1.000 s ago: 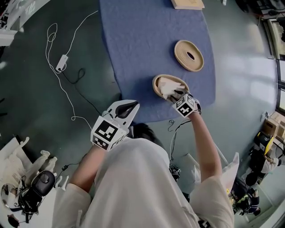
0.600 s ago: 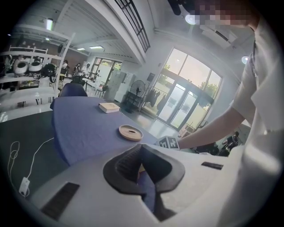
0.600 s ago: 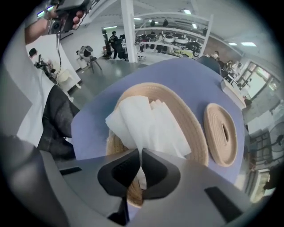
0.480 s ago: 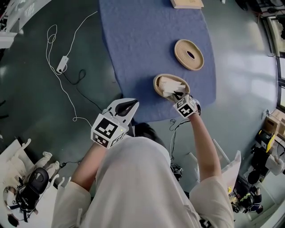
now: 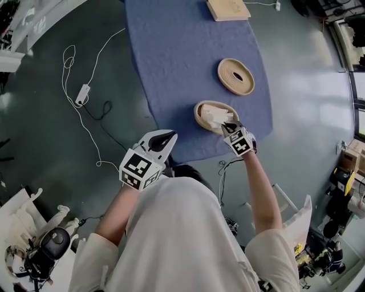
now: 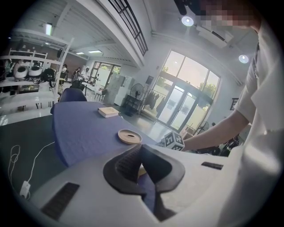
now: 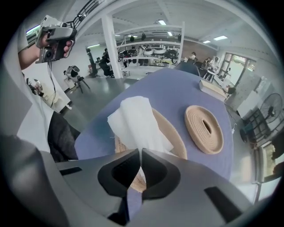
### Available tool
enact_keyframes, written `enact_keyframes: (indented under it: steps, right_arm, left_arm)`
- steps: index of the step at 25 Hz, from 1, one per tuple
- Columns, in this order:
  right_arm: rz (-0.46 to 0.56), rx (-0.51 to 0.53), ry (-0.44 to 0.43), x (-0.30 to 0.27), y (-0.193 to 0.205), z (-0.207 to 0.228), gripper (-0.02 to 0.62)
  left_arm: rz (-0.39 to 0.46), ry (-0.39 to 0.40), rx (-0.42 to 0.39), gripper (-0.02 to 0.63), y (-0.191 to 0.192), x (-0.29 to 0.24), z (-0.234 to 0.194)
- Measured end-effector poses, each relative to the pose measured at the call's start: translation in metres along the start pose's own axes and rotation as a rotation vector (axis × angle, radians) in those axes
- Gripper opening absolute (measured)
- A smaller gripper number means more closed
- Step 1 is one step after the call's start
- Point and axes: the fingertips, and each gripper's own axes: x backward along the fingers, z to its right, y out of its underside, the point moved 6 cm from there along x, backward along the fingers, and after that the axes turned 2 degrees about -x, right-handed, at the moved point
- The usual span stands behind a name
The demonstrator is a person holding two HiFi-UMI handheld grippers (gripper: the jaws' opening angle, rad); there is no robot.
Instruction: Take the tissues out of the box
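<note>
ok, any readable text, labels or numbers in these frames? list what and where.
No readable words or numbers in any view.
Left marker cube: black-and-white square pattern only, no text.
Right marker cube: pattern only as well.
Flat tan box at the far end of the table: faint mark on top, too small to read.

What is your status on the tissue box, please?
Right claw shut on white paper tissue, over oval woven box. Left claw shut, empty. Nothing in the way.
</note>
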Motion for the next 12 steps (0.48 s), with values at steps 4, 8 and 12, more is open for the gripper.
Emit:
enact_keyframes:
  steps: [4, 8, 12]
  right_arm:
    - [0.065, -0.05, 0.021, 0.013, -0.001, -0.001, 0.034]
    - [0.119, -0.098, 0.048, 0.03, 0.001, -0.002, 0.034]
    - [0.172, -0.137, 0.085, 0.048, 0.001, -0.002, 0.032]
  left_arm:
    - [0.009, -0.006, -0.003, 0.008, 0.002, 0.005, 0.006]
    - [0.019, -0.011, -0.007, 0.008, 0.003, 0.009, 0.012]
    - [0.031, -0.012, -0.02, 0.008, 0.001, 0.013, 0.018]
